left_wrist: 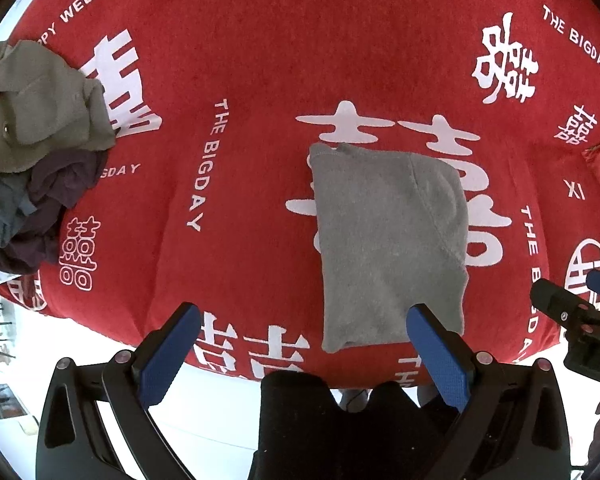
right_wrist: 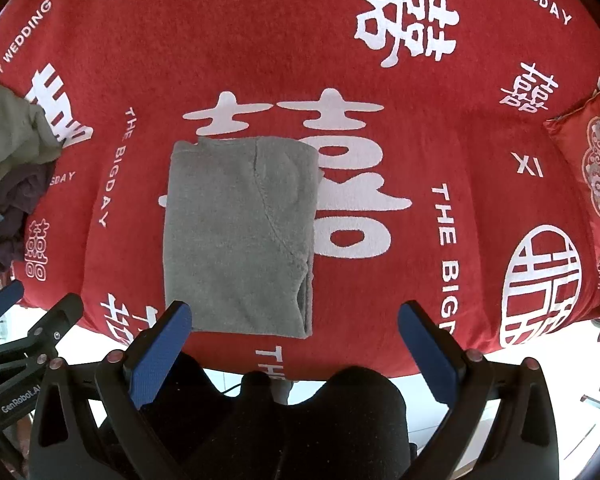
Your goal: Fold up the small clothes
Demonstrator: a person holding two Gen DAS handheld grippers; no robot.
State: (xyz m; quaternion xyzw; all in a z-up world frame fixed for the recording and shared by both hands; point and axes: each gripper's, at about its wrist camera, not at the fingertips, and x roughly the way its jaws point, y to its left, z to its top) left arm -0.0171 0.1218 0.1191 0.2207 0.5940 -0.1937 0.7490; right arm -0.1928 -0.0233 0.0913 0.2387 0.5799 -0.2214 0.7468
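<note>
Left view: left gripper [left_wrist: 302,344] nearest, jaws wide, empty, above cloth [left_wrist: 260,60] near edge. Grey garment [left_wrist: 388,240] ahead, folded flat, looks done. Pile [left_wrist: 32,152] far left, still unfolded.

Right view: right gripper [right_wrist: 296,338] spread, empty. Garment just ahead, near table edge. Cushion [right_wrist: 592,176] right; centre free.

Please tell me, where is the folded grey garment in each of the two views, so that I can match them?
Left wrist view: the folded grey garment lies right of centre, reaching down to the right finger.
Right wrist view: the folded grey garment lies left of centre, reaching down to the left finger.
Shared landmark: the large white character on the red cloth, partly under the garment.
</note>
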